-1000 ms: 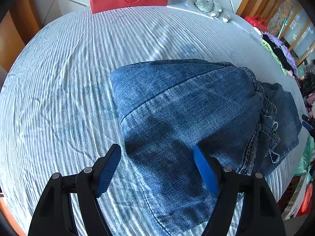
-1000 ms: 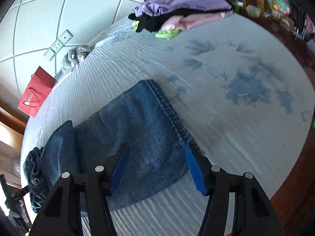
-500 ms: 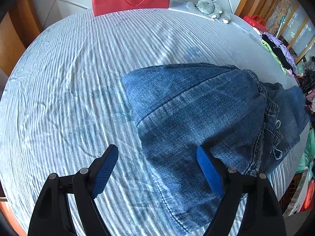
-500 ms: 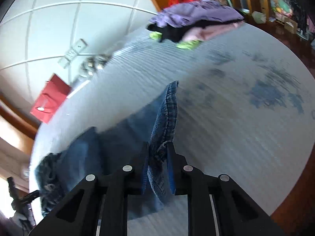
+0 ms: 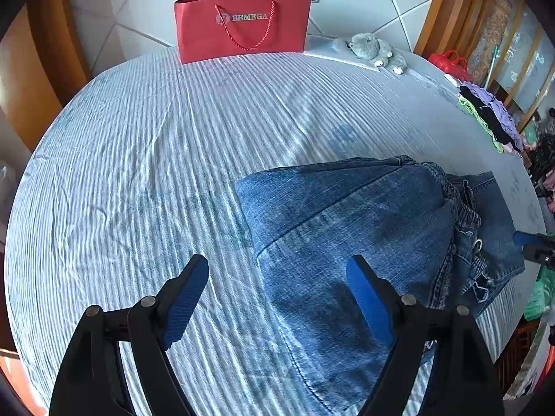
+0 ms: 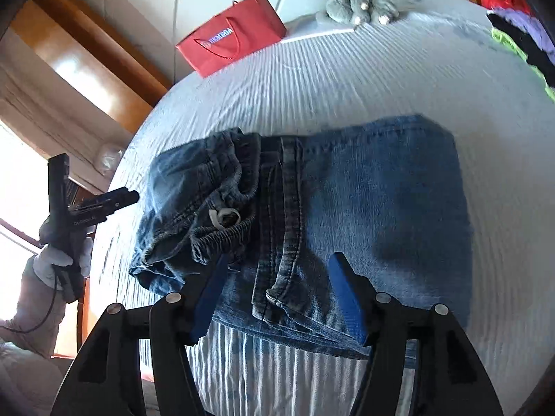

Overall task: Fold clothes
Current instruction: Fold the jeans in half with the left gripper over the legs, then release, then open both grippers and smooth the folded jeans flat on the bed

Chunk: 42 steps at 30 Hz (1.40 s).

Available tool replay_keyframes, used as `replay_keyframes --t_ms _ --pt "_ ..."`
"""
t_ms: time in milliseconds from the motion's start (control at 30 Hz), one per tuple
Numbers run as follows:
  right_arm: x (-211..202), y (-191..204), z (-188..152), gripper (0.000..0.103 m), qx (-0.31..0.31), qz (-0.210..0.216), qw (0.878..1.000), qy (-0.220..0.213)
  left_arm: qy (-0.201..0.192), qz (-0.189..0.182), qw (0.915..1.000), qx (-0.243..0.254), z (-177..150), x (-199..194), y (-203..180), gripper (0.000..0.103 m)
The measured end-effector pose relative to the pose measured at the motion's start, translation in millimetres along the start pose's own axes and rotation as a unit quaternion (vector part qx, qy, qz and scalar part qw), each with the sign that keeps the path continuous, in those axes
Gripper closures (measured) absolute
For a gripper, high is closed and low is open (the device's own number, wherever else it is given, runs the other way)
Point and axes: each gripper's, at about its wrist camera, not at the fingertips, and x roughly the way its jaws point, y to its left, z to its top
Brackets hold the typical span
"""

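Observation:
Blue jeans (image 5: pixel 364 225) lie folded on the striped bed sheet (image 5: pixel 173 173). In the right wrist view the jeans (image 6: pixel 381 190) have a leg laid over them, its hem beside the elastic waistband (image 6: pixel 222 222). My right gripper (image 6: pixel 279 263) hovers over that hem with its jaws opening; the hem lies below the gap and the pads do not press it. My left gripper (image 5: pixel 277 267) hangs wide open above the left edge of the jeans with nothing between its fingers. A gloved hand (image 6: pixel 55 260) holds the left gripper (image 6: pixel 104 202) beside the waistband end.
A red paper bag (image 5: pixel 242 24) stands at the head of the bed by the wall sockets. A grey plush toy (image 5: pixel 374 50) lies beside it. A pile of clothes (image 5: pixel 485 118) sits at the far right edge. Wooden frame borders the bed.
My right gripper shut on the leg hem, carried it across onto the rest of the jeans, and has let it go. My left gripper has lifted a little, still open.

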Motion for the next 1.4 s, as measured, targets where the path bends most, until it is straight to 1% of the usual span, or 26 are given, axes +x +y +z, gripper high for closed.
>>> replay_keyframes --t_ms 67,100,200,267,333,367,400,467,500,567,600,667,700,733,833,933,1000,1100,1167,1233,1333,1400 --pt "-22.9 -2.3 15.3 0.042 -0.036 -0.013 0.999 -0.008 -0.002 0.005 0.9999 -0.014 5.7 3.6 -13.5 0.020" --pt "-32.7 -5.6 25.9 0.042 -0.054 -0.023 0.998 -0.010 -0.002 0.015 0.9996 -0.022 9.4 4.9 -25.0 0.020" --pt "-36.9 -29.0 59.5 0.042 -0.103 -0.037 0.994 0.019 -0.004 0.055 0.9970 -0.054 10.0 2.6 -47.3 0.020" --pt "-27.8 -47.2 73.3 0.042 -0.155 -0.032 0.986 0.046 -0.012 0.076 0.9931 -0.088 7.1 -2.0 -67.3 0.020" --pt "-17.2 -65.4 85.1 0.042 -0.206 -0.006 0.976 0.070 -0.027 0.102 0.9865 -0.125 1.2 -6.8 -93.4 0.020" --pt "-11.8 -74.8 90.7 0.042 -0.235 0.010 0.969 0.080 -0.034 0.118 0.9817 -0.145 -1.7 -9.1 -108.8 0.020" --pt "-6.6 -84.4 95.4 0.042 -0.274 0.030 0.957 0.088 -0.039 0.136 0.9757 -0.167 -4.7 -10.3 -127.2 0.020" --pt "-1.7 -99.6 101.7 0.041 -0.342 0.072 0.932 0.098 -0.049 0.172 0.9608 -0.212 -14.1 -14.8 -166.1 0.020" --pt "1.7 -105.6 105.0 0.038 -0.369 0.090 0.919 0.104 -0.050 0.184 0.9531 -0.235 -18.6 -16.1 -185.7 0.020" --pt "5.3 -116.0 109.2 0.036 -0.417 0.117 0.894 0.114 -0.040 0.189 0.9406 -0.279 -27.7 -16.2 -221.7 0.019" --pt "3.3 -118.9 110.5 0.036 -0.431 0.126 0.886 0.115 -0.034 0.189 0.9349 -0.298 -31.4 -15.8 -238.9 0.019" --pt "-0.7 -124.6 113.1 0.031 -0.458 0.144 0.869 0.116 -0.026 0.188 0.9264 -0.325 -36.2 -14.2 -271.1 0.018" --pt "-2.3 -127.3 114.4 0.025 -0.471 0.152 0.861 0.117 -0.027 0.189 0.9225 -0.335 -37.7 -13.6 -285.9 0.018" --pt "-2.1 -128.7 115.4 0.023 -0.480 0.156 0.855 0.119 -0.027 0.188 0.9193 -0.345 -39.0 -12.6 -300.1 0.018" --pt "3.0 -128.5 117.7 0.023 -0.502 0.165 0.840 0.125 -0.019 0.178 0.9144 -0.363 -39.9 -3.7 -334.2 0.018" --pt "9.8 -127.0 118.6 0.023 -0.518 0.174 0.828 0.130 -0.010 0.177 0.9129 -0.368 -39.1 7.1 -362.3 0.018" --pt "17.0 -124.9 116.3 0.023 -0.536 0.182 0.812 0.143 -0.006 0.180 0.9109 -0.371 -42.7 13.6 -376.7 0.018" --pt "21.2 -127.3 112.9 0.023 -0.566 0.185 0.789 0.152 0.011 0.182 0.9041 -0.386 -56.1 23.9 -388.1 0.018" --pt "24.2 -129.0 111.5 0.023 -0.582 0.189 0.775 0.158 0.015 0.190 0.8989 -0.395 -58.8 33.5 -390.2 0.018" --pt "28.4 -129.1 109.6 0.023 -0.595 0.193 0.763 0.162 0.023 0.204 0.8967 -0.392 -57.9 42.7 -393.9 0.018" --pt "38.1 -124.2 105.5 0.023 -0.620 0.196 0.742 0.160 0.031 0.211 0.8945 -0.393 -57.7 54.1 -398.5 0.018" --pt "45.0 -120.5 103.8 0.023 -0.632 0.204 0.731 0.157 0.033 0.217 0.8888 -0.402 -59.5 60.7 -397.6 0.018"
